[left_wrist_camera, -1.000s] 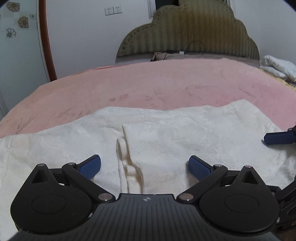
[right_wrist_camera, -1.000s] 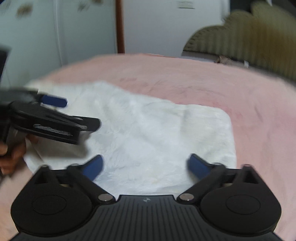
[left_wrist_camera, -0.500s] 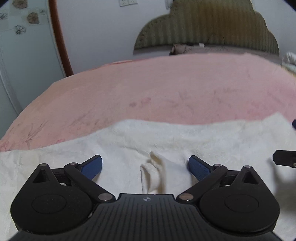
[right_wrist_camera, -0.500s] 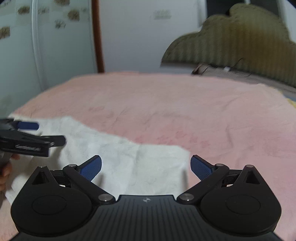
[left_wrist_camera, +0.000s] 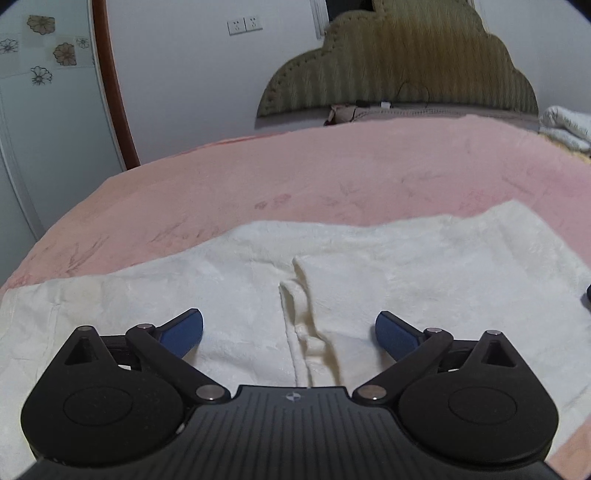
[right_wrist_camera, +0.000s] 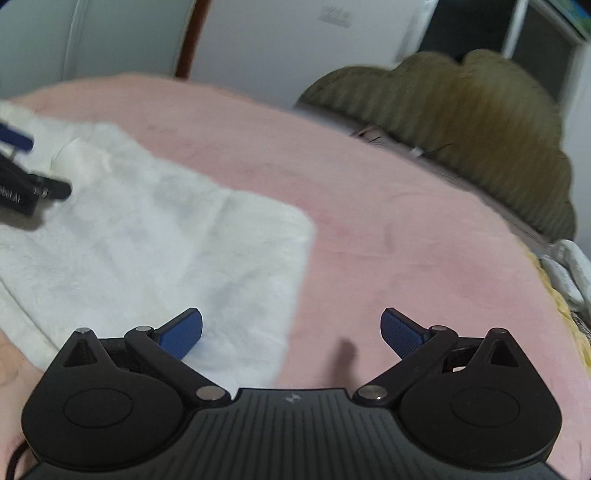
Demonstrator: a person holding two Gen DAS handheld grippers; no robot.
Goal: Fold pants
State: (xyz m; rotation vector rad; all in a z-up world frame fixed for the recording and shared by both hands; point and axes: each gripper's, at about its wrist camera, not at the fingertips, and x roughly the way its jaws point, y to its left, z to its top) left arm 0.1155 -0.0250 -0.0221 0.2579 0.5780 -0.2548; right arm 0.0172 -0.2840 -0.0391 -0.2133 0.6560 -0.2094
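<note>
Pants (left_wrist_camera: 369, 288) lie flat on the bed (left_wrist_camera: 332, 173), one end folded over. Left gripper (left_wrist_camera: 289, 326) and right gripper (right_wrist_camera: 291, 328) both have fingers apart, holding nothing. Further folds likely remain.

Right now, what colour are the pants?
Cream-white pants, no print, on the pink blanket. Left wrist view shows them best.

A pink bedspread (left_wrist_camera: 332, 173) covered the bed; an olive scalloped headboard (left_wrist_camera: 399, 62) stood against white wall — sockets (left_wrist_camera: 244, 26), seemingly, upper left.
</note>
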